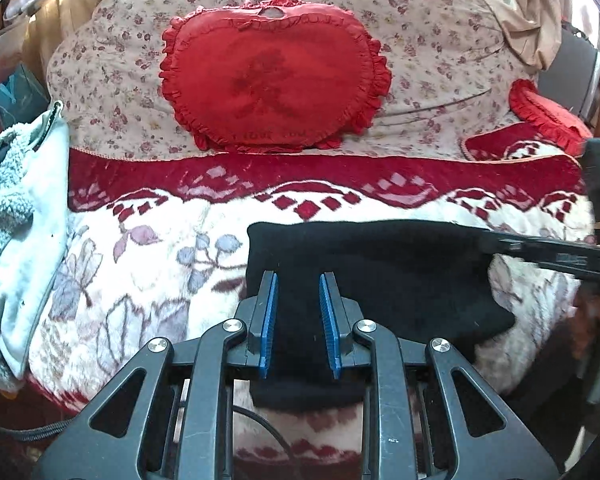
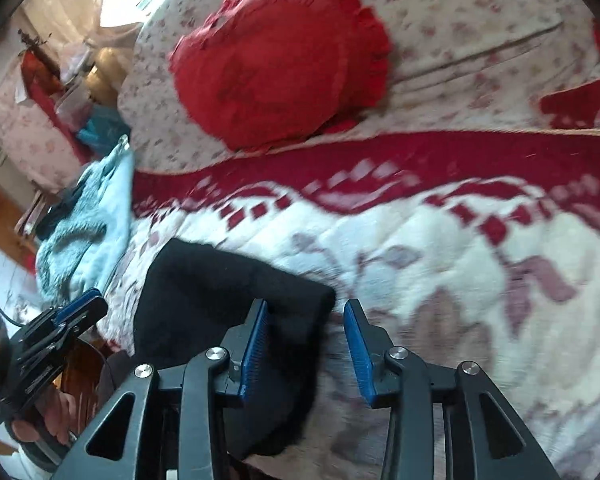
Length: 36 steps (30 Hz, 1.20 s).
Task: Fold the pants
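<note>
The black pants (image 1: 379, 276) lie folded into a compact bundle on the white, floral part of the blanket (image 1: 160, 264), in the lower middle of the left wrist view and in the lower left of the right wrist view (image 2: 220, 292).

The left tool (image 1: 298, 284) sits at the bottom centre of its own view, its two blue-padded fingers (image 1: 268, 316) standing apart over the near part of the pants, with black cloth showing in the gap between them. Whether the pads touch the fabric cannot be told. In the right wrist view the same tool (image 2: 80, 306) appears at the lower left edge, held in a hand (image 2: 52, 416), just beside the left side of the pants.

The right tool (image 2: 305, 308) is at the bottom centre of its view, its fingers spread wide; the left pad overlaps the right edge of the pants, the right pad is over bare blanket. This view is blurred.

A red heart-shaped cushion (image 1: 274, 76) lies on the floral sheet (image 1: 439, 40) in the upper middle. A pale blue fleece garment (image 1: 16, 208) lies at the left edge.
</note>
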{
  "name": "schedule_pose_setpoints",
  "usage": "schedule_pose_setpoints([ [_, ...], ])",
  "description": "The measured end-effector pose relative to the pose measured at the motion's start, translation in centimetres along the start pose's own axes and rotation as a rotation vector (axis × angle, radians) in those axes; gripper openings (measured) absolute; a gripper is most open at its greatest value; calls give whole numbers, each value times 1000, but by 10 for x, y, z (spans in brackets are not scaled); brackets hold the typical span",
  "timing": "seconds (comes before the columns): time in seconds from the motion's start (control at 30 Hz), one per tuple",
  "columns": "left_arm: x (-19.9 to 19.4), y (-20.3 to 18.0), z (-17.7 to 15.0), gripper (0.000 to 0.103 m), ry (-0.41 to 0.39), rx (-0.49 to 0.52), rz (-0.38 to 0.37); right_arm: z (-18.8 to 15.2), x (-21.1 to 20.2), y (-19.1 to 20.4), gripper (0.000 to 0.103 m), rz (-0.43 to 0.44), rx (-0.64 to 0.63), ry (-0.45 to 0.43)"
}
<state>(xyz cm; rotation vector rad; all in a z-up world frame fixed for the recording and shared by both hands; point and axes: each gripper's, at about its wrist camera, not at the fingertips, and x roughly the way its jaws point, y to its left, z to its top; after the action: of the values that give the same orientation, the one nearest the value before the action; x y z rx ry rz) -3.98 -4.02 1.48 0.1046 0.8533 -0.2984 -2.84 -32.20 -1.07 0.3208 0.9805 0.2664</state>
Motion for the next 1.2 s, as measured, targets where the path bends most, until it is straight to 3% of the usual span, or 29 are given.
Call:
schedule_pose_setpoints([
  [0.1, 18, -1, 3, 21, 30, -4, 8, 2, -5, 16, 38, 56, -58, -30],
  [0.2, 43, -2, 3, 21, 80, -11, 38, 3, 10, 38, 38, 45, -151, -11],
  [0.4, 61, 1, 0, 21, 95, -24, 52, 12, 69, 30, 38, -85, -178, 85],
  [0.7, 48, 7, -4, 21, 94, -55, 42, 1, 13, 51, 38, -55, -209, 10],
  [0.9, 45, 7, -10, 21, 99, -64, 54, -16, -8, 79, 37, -60, -292, -38],
  [1.0, 44, 5, -11, 21, 98, -59, 60, -16, -18, 78, 37, -66, -269, -66],
  [1.2, 42, 3, -15, 21, 94, -66, 70, -31, 4, 86, 37, 13, -299, 28],
])
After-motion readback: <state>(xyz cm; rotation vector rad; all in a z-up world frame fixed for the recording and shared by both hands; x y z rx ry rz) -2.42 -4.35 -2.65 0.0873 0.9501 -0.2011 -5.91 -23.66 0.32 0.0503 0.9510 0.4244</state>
